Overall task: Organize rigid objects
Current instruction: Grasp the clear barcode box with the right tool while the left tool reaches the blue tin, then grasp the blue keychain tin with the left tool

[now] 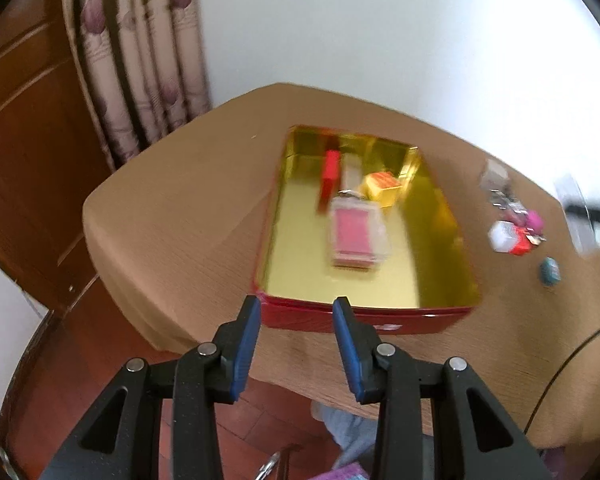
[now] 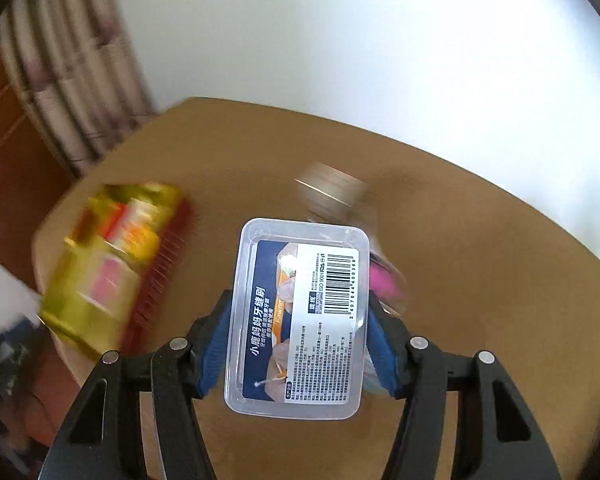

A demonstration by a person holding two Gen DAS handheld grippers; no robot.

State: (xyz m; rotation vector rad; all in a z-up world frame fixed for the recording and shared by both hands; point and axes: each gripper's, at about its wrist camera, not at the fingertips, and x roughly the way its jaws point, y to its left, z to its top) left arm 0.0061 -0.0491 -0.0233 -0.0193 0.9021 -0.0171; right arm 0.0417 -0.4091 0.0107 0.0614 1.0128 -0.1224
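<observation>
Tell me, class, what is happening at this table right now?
A person is tidying small items into a red tin with a gold lining on a wooden table. The right hand-held gripper is shut on a clear plastic box with a barcode label, held above the table. The left hand-held gripper is open and empty, near the tin's front edge. The tin already holds a pink card case and some red and yellow boxes. More small items lie on the table beside it.
</observation>
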